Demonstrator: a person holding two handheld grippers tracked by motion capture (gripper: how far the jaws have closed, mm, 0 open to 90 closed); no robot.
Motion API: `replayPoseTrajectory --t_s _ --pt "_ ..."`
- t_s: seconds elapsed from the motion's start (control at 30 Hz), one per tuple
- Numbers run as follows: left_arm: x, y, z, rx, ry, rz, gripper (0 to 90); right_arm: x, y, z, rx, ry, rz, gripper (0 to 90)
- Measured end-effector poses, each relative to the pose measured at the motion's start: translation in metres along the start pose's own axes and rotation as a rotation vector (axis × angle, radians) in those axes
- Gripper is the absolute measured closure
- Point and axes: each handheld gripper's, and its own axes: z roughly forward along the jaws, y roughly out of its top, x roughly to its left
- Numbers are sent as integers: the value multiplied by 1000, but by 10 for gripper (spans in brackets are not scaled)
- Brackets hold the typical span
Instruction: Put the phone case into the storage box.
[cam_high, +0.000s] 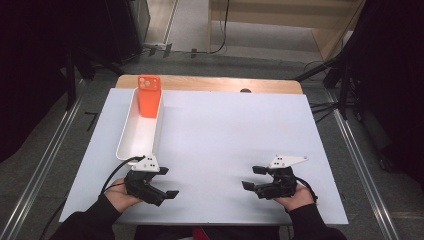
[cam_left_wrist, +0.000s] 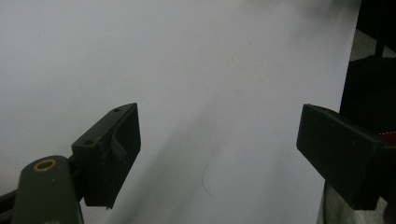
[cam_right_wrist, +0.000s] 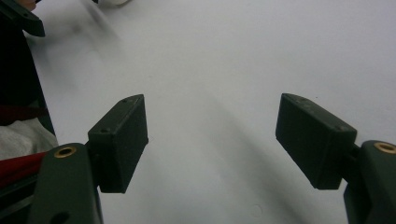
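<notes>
An orange phone leans upright against the far end of a long white tray at the left of the white table top. My left gripper rests near the front edge just below the tray, held in a hand and pointing right. In the left gripper view my left gripper is open, with only white table between its jaws. My right gripper sits at the front right, held in the other hand and pointing left. The right gripper view shows my right gripper open too, over bare table.
A white sheet covers the table, with a wooden strip bare along the far edge and a small dark knob on it. Metal rails run along the floor on both sides. Dark stands flank the far corners.
</notes>
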Motion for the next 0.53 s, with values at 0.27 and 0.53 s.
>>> replayPoseTrajectory --t_s 0.27,0.53 --pt "1 0 0 -1 3 -8 136 0 0 0 2 1 1 238" --pt "1 -1 -1 3 8 -5 137 -1 0 0 4 0 1 238"
